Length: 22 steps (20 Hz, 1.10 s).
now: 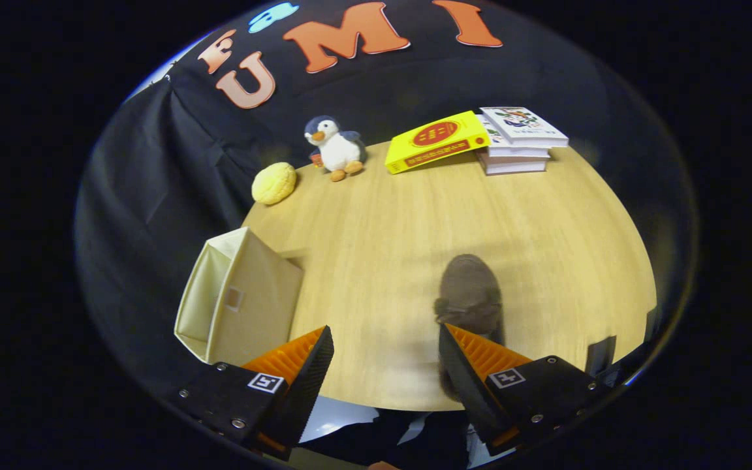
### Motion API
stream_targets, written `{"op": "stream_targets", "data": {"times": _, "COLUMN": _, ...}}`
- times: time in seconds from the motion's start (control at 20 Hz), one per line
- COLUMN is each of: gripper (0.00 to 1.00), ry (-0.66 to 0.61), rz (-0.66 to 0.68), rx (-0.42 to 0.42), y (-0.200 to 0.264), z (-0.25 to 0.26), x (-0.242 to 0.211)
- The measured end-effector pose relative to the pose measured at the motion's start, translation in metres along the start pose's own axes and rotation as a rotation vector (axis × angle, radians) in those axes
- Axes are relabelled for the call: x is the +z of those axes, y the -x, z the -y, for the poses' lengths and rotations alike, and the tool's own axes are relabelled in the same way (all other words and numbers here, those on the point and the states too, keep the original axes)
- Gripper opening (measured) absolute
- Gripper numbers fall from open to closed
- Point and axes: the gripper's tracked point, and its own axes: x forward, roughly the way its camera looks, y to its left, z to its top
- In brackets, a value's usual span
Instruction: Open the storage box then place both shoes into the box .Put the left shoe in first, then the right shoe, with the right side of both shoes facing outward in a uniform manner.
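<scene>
A brown shoe [469, 294] lies on the wooden table [415, 215], its toe pointing away, right by the tip of my right finger and partly hidden behind it. A beige fabric storage box [239, 297] stands at the table's left edge, beside my left finger; its top flap slopes like a roof and a small label window faces me. My gripper [386, 362] hovers over the table's near edge, open, with bare table between the fingers.
At the far side of the table sit a yellow round plush [274, 183], a penguin toy [335, 147], a yellow book [437, 140] leaning on a stack of books [519, 140]. Black cloth hangs behind and to the left.
</scene>
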Motion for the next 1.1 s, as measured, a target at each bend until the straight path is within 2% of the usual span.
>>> {"op": "stream_targets", "data": {"times": 0.15, "gripper": 0.98, "ry": 0.014, "rz": -0.01, "rx": -0.054, "y": -0.008, "z": 0.04, "x": -0.011}}
{"op": "stream_targets", "data": {"times": 0.35, "gripper": 0.95, "ry": 0.031, "rz": -0.046, "rx": -0.077, "y": -0.03, "z": 0.076, "x": -0.032}}
{"op": "stream_targets", "data": {"times": 0.55, "gripper": 0.84, "ry": 0.051, "rz": -0.077, "rx": -0.094, "y": -0.054, "z": 0.097, "x": -0.05}}
{"op": "stream_targets", "data": {"times": 0.75, "gripper": 0.67, "ry": 0.054, "rz": -0.054, "rx": -0.141, "y": -0.077, "z": 0.112, "x": -0.047}}
{"op": "stream_targets", "data": {"times": 0.85, "gripper": 0.56, "ry": 0.03, "rz": -0.05, "rx": -0.125, "y": -0.087, "z": 0.109, "x": -0.047}}
{"op": "stream_targets", "data": {"times": 1.0, "gripper": 0.25, "ry": -0.028, "rz": -0.047, "rx": -0.118, "y": -0.095, "z": 0.108, "x": -0.048}}
{"op": "stream_targets", "data": {"times": 1.1, "gripper": 0.17, "ry": -0.064, "rz": -0.033, "rx": -0.131, "y": -0.096, "z": 0.109, "x": -0.048}}
